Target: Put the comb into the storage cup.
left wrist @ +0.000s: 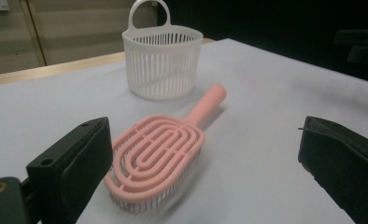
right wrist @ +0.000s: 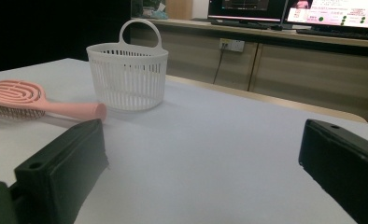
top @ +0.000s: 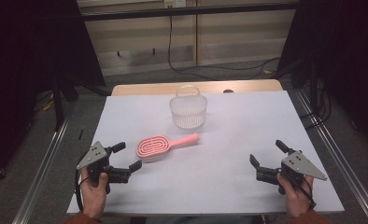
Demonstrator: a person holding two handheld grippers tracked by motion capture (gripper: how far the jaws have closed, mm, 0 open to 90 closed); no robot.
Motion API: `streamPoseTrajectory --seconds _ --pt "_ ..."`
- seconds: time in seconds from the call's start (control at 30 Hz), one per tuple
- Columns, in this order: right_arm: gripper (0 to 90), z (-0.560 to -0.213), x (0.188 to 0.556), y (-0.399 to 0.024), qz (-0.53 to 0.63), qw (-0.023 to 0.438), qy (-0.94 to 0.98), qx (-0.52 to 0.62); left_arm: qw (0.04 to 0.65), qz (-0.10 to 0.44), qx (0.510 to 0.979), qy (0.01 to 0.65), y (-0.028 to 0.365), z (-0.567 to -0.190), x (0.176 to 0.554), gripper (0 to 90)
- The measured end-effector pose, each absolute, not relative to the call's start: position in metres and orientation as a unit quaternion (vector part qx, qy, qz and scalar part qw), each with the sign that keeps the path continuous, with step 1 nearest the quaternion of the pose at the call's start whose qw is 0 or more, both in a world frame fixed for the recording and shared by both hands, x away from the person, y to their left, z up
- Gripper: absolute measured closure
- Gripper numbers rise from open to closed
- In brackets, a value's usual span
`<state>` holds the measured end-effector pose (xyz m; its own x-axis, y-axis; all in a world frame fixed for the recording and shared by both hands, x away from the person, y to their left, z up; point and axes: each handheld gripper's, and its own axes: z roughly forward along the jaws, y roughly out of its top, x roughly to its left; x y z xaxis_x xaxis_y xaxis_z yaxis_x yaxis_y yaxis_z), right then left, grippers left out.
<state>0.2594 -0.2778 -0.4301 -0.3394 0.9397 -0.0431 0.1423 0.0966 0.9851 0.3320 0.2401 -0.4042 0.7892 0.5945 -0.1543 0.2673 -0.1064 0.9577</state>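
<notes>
Pink plastic vented hairbrush (top: 159,145) lying bristles-down mid-desk, white slatted plastic basket (top: 187,111) near far edge, left tool (top: 127,156) released beside brush, right tool (top: 267,152) released.

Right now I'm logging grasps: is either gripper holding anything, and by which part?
Nothing is held. The left gripper is open near the pink brush, not touching it; the right gripper is open over bare table.

Hairbrush (left wrist: 159,158): pink moulded plastic, smooth, matt to faintly satin. Basket (left wrist: 162,60): white slotted plastic, smooth, slight sheen. Counter (top: 229,154): covered with a matt white sheet, smooth; far edge shows light wood. Left gripper (top: 126,156) and right gripper (top: 266,154): fingers (left wrist: 74,163) matt black plastic; top plates dull grey metal.
</notes>
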Motion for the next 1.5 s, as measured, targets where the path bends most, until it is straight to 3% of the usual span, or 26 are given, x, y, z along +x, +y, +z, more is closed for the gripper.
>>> streamPoseTrajectory --seconds 0.57,1.07,1.5 --pt "0.0 -0.431 0.258 -0.279 0.517 0.385 0.635 0.426 0.586 0.151 0.737 0.302 0.232 -0.395 0.363 2.5" --pt "0.0 -0.431 0.259 -0.277 0.519 0.378 0.64 0.422 0.563 0.151 0.768 0.264 0.218 -0.387 0.384 5.0" --pt "0.0 -0.432 0.26 -0.277 0.52 0.375 0.643 0.42 0.541 0.112 0.79 0.265 0.21 -0.376 0.403 3.9"
